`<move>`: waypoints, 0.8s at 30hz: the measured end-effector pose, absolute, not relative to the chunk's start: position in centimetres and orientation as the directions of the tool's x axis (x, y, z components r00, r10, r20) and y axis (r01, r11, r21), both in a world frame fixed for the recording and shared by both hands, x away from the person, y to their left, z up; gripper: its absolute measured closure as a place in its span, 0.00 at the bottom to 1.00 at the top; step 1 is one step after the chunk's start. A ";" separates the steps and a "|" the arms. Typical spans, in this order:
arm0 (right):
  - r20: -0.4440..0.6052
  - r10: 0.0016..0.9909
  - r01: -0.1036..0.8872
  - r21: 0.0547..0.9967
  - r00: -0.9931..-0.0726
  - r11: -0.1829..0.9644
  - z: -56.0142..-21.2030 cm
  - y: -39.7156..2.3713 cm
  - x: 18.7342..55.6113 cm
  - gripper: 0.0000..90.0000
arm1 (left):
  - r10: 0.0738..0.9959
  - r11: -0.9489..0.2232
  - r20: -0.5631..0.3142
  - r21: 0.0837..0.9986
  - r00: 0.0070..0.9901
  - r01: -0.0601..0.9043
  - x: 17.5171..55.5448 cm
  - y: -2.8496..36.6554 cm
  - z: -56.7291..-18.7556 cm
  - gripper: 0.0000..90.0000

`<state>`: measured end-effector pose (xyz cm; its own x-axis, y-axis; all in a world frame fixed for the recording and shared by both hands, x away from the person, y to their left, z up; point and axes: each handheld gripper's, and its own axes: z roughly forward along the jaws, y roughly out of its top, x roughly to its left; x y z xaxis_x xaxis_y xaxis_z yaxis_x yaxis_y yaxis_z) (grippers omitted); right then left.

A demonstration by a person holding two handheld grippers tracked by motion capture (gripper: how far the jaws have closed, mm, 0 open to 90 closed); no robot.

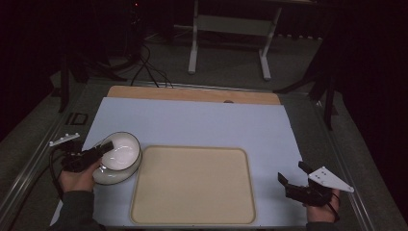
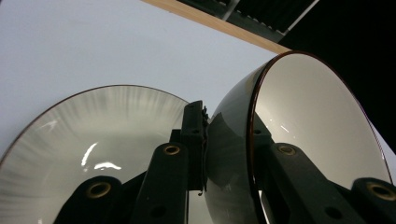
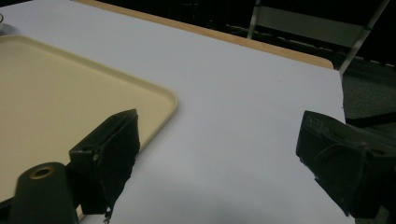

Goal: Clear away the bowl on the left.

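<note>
- Left gripper (image 1: 103, 150): jaws clamped on the rim of the upper bowl (image 2: 299, 140), one jaw inside, one outside; bowl tilted.
- Lower bowl (image 2: 93, 140): directly beneath, near the surface's left edge, beside the tray (image 1: 192, 185).
- Right gripper (image 1: 293, 175): jaws apart, empty, near the right front corner.
- Judgement: lift straight, hold the rim grip firm, and clear the lower bowl before swinging toward the tray.

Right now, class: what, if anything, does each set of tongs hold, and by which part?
The left tongs grip the tilted bowl by its rim, one jaw inside, one outside. The right tongs are open, holding nothing.
</note>
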<state>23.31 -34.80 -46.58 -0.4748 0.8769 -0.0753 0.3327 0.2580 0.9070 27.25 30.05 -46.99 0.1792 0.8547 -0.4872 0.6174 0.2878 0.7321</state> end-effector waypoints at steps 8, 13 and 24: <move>-0.075 0.877 0.332 0.907 -0.474 0.257 -46.6 -34.8 23.3 0.15 | 0.846 0.285 -0.493 0.740 0.202 0.609 27.4 29.3 -46.6 0.86; -0.071 0.880 0.334 0.908 -0.469 0.251 -46.6 -34.8 23.3 0.15 | 0.845 0.273 -0.489 0.743 0.217 0.612 27.6 29.0 -46.5 0.86; -0.071 0.882 0.332 0.910 -0.466 0.249 -46.6 -34.8 23.2 0.15 | 0.833 0.256 -0.489 0.755 0.258 0.604 28.3 27.8 -45.8 0.86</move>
<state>23.20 -34.83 -46.57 -0.4663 0.8817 -0.0714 0.3322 0.2493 0.9097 28.35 27.79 -45.84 0.2576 0.8333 -0.4892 0.6040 0.2563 0.7546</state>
